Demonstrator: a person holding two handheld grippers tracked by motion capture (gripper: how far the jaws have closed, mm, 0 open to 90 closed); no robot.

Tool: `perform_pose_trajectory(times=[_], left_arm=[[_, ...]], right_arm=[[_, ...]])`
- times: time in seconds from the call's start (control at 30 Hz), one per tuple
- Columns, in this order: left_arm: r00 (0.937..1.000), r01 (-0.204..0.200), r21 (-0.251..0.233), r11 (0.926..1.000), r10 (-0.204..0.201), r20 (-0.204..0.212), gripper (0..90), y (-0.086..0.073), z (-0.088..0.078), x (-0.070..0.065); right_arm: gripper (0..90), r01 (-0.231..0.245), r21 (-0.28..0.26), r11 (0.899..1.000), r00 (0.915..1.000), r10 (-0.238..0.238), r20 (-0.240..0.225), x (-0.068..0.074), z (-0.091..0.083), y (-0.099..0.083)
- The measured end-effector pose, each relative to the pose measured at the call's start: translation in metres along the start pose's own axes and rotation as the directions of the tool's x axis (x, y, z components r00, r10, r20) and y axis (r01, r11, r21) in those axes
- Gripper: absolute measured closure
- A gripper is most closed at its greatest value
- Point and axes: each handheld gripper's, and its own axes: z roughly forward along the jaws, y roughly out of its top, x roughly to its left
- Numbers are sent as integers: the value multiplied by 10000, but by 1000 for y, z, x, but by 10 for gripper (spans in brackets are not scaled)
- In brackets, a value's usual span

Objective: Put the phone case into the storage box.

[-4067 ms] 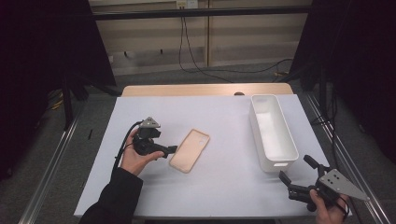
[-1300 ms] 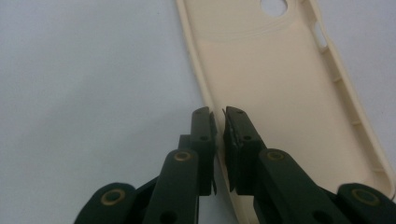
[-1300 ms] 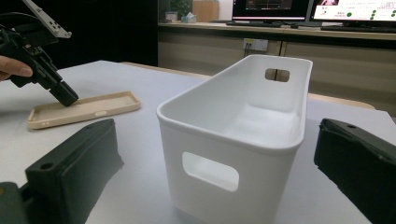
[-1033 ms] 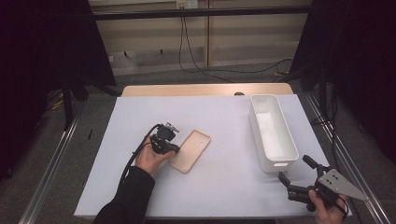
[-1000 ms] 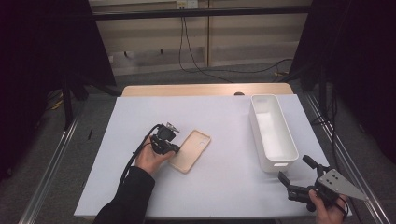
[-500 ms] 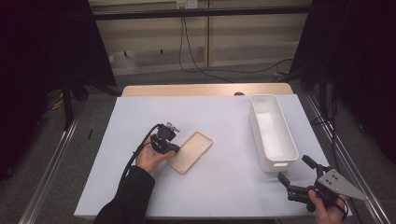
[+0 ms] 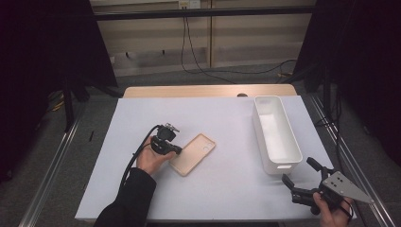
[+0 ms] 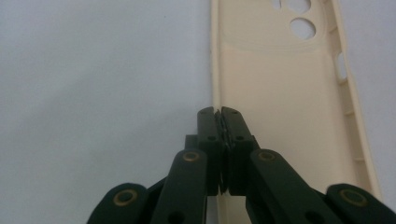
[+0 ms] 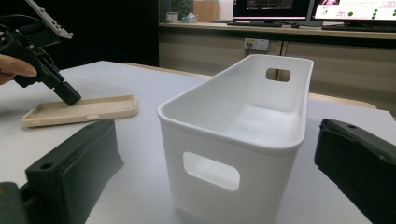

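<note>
1. Left claw [image 7: 177, 150], tilted down in the left hand [image 7: 152, 160], is clamped on the side wall of the phone case [image 7: 193, 153]; right claw [image 7: 299, 179] stands apart.
2. Case lies mid-table [image 7: 227, 118], well apart from the white bin [image 7: 275, 134].
3. Case is beige, open side up, with camera cut-outs.
</note>
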Motion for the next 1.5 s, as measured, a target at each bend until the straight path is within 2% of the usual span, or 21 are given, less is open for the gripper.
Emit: perform_pose_trajectory(times=[0.27,0.47,0.5,0.53,0.57,0.73,0.77,0.8,0.93,0.97,1.03,1.07,1.13,1.17,1.27,1.33,1.37,1.4,1.43,1.47,1.5], left_arm=[[9995,16,-212,9998,-23,-310,880,-1,-3,-1],[9989,188,-718,9972,-219,-423,880,-2,-10,1],[9987,353,-1003,9943,-388,-327,879,-3,-12,1],[9987,353,-1003,9943,-388,-327,879,-3,-12,1],[9981,544,-1112,9923,-574,-238,879,-3,-13,1],[9956,681,-1773,9818,-783,-510,880,-6,-18,0],[9956,681,-1773,9818,-783,-510,879,-6,-18,0],[9962,678,-2077,9758,-775,-389,879,-7,-20,1],[9965,593,-2334,9706,-712,-430,879,-8,-25,2],[9964,581,-2572,9646,-719,-446,879,-10,-26,1],[9965,527,-2629,9634,-680,-493,879,-10,-28,2],[9963,458,-2923,9552,-652,-567,879,-11,-29,1],[9961,361,-2998,9533,-585,-658,879,-11,-31,1],[9960,383,-3306,9430,-629,-641,879,-11,-32,-1],[9961,350,-3399,9398,-605,-645,879,-11,-33,0],[9950,282,-3693,9289,-616,-789,879,-13,-34,-1],[9950,282,-3693,9289,-616,-789,879,-13,-34,-1],[9949,185,-3924,9196,-560,-843,879,-15,-34,-2],[9949,185,-3924,9196,-560,-843,879,-15,-34,-2],[9949,150,-4132,9105,-550,-850,879,-17,-35,-3],[9949,150,-4132,9105,-550,-850,879,-17,-35,-3]], right_arm=[[0,36,49,10000,10000,-36,-19,1,0,0],[0,34,54,10000,10000,-34,-21,0,0,0],[0,34,61,10000,10000,-34,6,0,0,0],[0,30,57,10000,10000,-30,6,0,0,0],[0,30,57,10000,10000,-30,6,0,0,0],[0,39,53,10000,10000,-39,-27,0,0,0],[0,39,53,10000,10000,-39,-27,0,0,0],[0,40,55,10000,10000,-39,-19,0,0,0],[0,20,65,10000,10000,-20,-7,1,-1,0],[0,-5,51,10000,10000,5,6,1,-1,0],[0,0,48,10000,10000,0,10,0,0,0],[0,-3,8,10000,10000,3,15,1,0,0],[0,-6,-1,10000,10000,6,27,0,-1,0],[0,5,-22,10000,10000,-5,35,0,-1,0],[0,-43,-26,10000,10000,44,49,0,-1,0],[0,-19,-37,10000,10000,19,32,0,-1,0],[0,-19,-37,10000,10000,19,32,0,-1,0],[0,-42,-45,10000,10000,42,14,0,-1,0],[0,-42,-45,10000,10000,42,14,0,-1,0],[0,-30,-32,10000,10000,30,12,0,0,0],[0,-15,-30,10000,10000,15,12,1,0,1]])
